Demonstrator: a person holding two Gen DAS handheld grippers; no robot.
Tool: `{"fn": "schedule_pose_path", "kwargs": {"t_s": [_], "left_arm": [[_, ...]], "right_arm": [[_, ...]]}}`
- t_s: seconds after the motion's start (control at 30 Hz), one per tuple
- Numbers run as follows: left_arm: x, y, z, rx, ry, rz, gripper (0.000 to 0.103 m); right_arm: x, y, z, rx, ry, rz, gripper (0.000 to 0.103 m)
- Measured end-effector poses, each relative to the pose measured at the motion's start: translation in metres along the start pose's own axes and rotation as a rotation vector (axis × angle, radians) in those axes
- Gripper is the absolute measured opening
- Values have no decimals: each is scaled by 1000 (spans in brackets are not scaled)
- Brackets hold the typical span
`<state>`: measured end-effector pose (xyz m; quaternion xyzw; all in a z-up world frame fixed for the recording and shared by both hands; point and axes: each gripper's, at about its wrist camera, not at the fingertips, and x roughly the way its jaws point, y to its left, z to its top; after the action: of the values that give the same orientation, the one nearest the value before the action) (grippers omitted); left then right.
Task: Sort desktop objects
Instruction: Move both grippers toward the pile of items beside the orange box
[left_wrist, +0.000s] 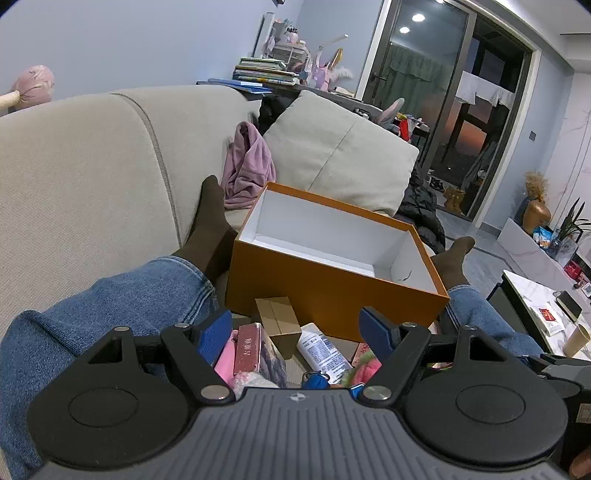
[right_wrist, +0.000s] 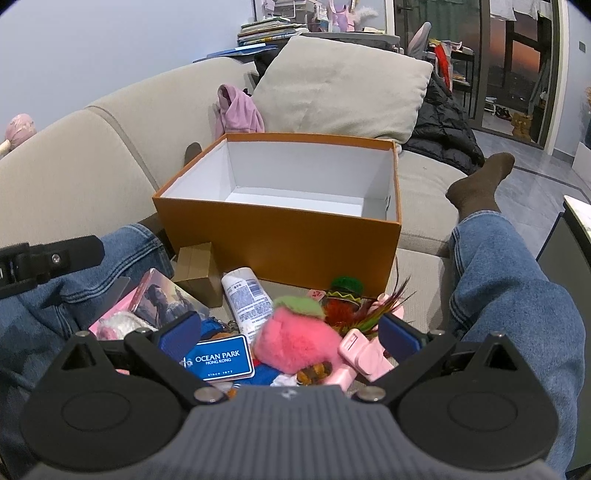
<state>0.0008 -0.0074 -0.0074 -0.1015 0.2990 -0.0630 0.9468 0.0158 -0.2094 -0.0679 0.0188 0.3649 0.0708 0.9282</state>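
Orange box (right_wrist: 280, 240): open-topped, orange outside, white inside, no contents visible; stands on the beige sofa seat (right_wrist: 421, 206) between the two jeans-clad legs, directly beyond the pile of small items.
Item pile: heaped on the seat against the near wall of the box, under both grippers.
Pink plush (right_wrist: 295, 341): round, fuzzy, green felt cap; near centre of the pile, between the right gripper's fingers.
Blue tag (right_wrist: 221, 362): printed "OCEAN PARK HONG KONG"; just left of the plush, beside the left blue pad.
White tube (right_wrist: 247, 299): printed label, lying with one end toward the box; touching the plush.
Cardboard box (left_wrist: 279, 319): small, brown, closed; close against the orange wall at the pile's left.
Picture carton (right_wrist: 166, 299): red edge, printed scene on its face; tilted, resting on a pink flat item.
Feathered toy (right_wrist: 351, 304): green knitted top, red and green feathers; right of the plush, near the box wall.
Pink clip-like object (right_wrist: 364, 354): pale pink plastic, at the pile's right edge.
Left gripper (left_wrist: 295, 338): fingers spread wide, nothing between them gripped; hovering over the carton and tube.
Right gripper (right_wrist: 290, 336): fingers spread wide, nothing clamped; over the plush and tag.
Surroundings: beige cushion (right_wrist: 343, 85) and purple garment (right_wrist: 238, 109) behind the box; black jacket (right_wrist: 443, 129) to the right.
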Motion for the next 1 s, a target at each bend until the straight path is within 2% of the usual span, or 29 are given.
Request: {"fn": "schedule_pose_path", "kwargs": {"t_s": [0.43,0.63,0.77,0.83,1.0], "left_arm": [[2,1,-1,2,21,2,90],[3,12,4,-3,59,14,90],[9,26,7,-15,131,41,82],[11,27,6,-10,159,34,80],[20,24,0,29,221,15,75]], "right_arm": [[2,2,-1,-13,8,1,102],[4,2,-1,-22,17,9,101],[11,1,0,-22,56,32,88],[18,2,-1,-32,90,52,77],[32,10,0,-54,154,120,67]]}}
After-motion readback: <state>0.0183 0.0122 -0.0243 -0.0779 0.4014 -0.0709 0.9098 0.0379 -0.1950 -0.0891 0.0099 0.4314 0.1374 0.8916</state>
